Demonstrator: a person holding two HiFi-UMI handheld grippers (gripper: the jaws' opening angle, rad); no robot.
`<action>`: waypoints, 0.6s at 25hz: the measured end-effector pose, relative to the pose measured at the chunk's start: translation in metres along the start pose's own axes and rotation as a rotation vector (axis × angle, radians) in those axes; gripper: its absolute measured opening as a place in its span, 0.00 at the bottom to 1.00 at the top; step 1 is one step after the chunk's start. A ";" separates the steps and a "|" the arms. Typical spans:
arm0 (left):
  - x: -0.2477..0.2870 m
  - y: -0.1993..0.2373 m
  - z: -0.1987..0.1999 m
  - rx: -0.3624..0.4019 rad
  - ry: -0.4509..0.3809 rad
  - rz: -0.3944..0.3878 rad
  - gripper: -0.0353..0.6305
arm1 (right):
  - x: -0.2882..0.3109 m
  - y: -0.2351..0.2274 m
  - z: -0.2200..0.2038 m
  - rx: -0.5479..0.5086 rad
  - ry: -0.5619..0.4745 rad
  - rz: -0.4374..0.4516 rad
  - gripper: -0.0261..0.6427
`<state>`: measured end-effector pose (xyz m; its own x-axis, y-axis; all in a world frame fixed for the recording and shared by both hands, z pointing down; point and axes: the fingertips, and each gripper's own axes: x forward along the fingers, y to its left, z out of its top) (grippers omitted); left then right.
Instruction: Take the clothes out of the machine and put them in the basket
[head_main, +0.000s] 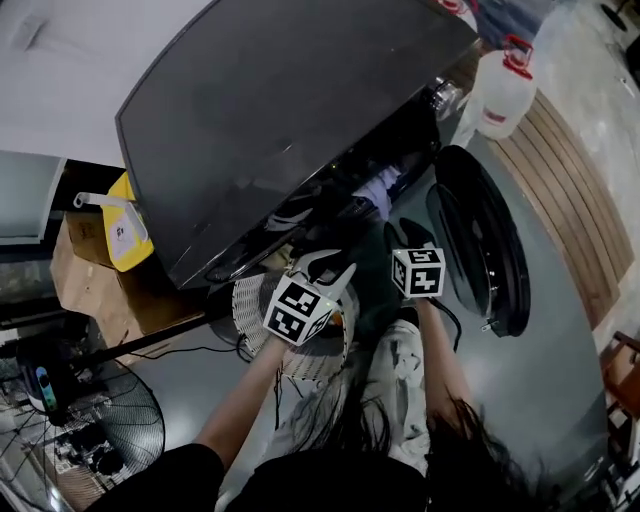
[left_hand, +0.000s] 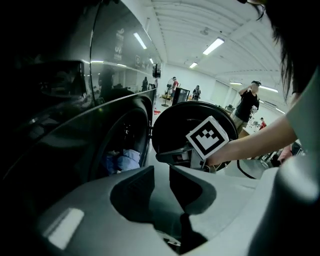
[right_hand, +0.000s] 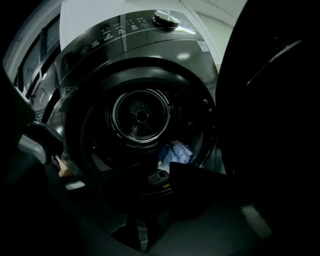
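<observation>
item: clothes (right_hand: 176, 152), blue-white bundle, low right in the drum (right_hand: 141, 116) of the machine (head_main: 300, 120). left gripper (left_hand: 161, 170), right gripper (head_main: 408, 236): jaws apart, empty. advice: reach deep, pinch a thick fold; basket (head_main: 248, 305) stands near left.

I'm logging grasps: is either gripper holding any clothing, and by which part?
Nothing is held. The left gripper and right gripper both stand open and empty; the blue clothes lie untouched in the drum.
</observation>
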<state>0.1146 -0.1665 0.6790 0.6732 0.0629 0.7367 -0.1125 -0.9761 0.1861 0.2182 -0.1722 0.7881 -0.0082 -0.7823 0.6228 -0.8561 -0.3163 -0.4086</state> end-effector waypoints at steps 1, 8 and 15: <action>0.005 0.002 -0.004 0.006 0.001 -0.004 0.21 | 0.008 -0.004 -0.003 0.002 -0.004 -0.005 0.25; 0.032 0.015 -0.034 0.035 0.008 -0.015 0.21 | 0.064 -0.031 -0.024 -0.021 0.001 -0.032 0.25; 0.041 0.023 -0.054 0.019 0.001 -0.005 0.21 | 0.108 -0.045 -0.036 -0.119 0.050 -0.033 0.25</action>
<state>0.0999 -0.1752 0.7485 0.6728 0.0677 0.7367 -0.0956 -0.9795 0.1774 0.2375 -0.2229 0.8973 -0.0022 -0.7442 0.6680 -0.9118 -0.2729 -0.3070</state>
